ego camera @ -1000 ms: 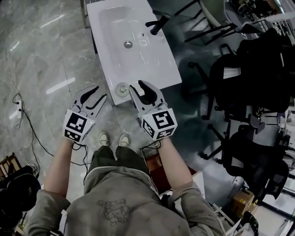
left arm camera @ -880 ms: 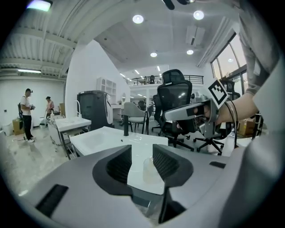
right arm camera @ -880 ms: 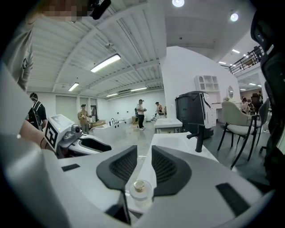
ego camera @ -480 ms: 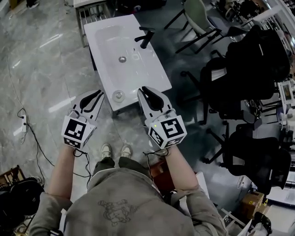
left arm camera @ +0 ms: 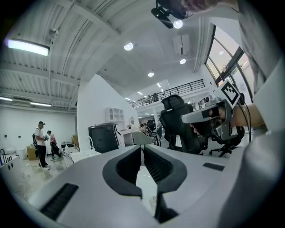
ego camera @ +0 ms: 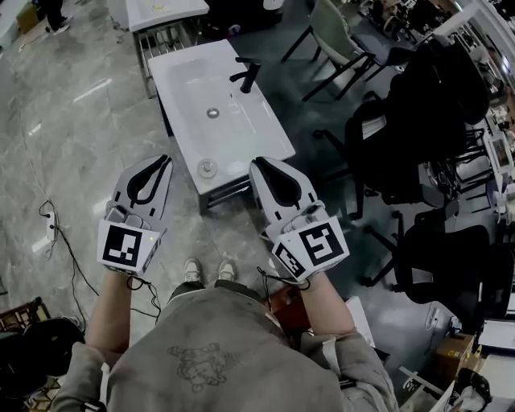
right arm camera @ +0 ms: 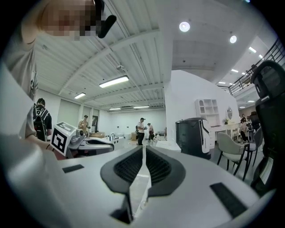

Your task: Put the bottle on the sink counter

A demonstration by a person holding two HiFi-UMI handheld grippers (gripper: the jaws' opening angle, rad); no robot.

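Observation:
A white sink counter (ego camera: 241,133) with a black faucet (ego camera: 248,74) stands on the floor ahead of me. On its near corner stands a small clear round thing (ego camera: 208,168), apparently the bottle seen from above. My left gripper (ego camera: 158,163) hangs in the air left of that corner, and my right gripper (ego camera: 261,166) hangs right of it. Both are above and clear of the counter and point level. Their jaws have just been closing and now meet, with nothing between them in the left gripper view (left arm camera: 142,147) or the right gripper view (right arm camera: 144,149).
Black office chairs (ego camera: 402,145) crowd the right side, and a green chair (ego camera: 334,24) stands behind the counter. A second white unit (ego camera: 165,10) sits at the back. A cable (ego camera: 56,233) trails over the grey floor at left. People (right arm camera: 141,130) stand far off.
Both grippers have risen toward the camera and gone from open to shut, empty. The sink counter now looks farther away and lies higher in the head view.

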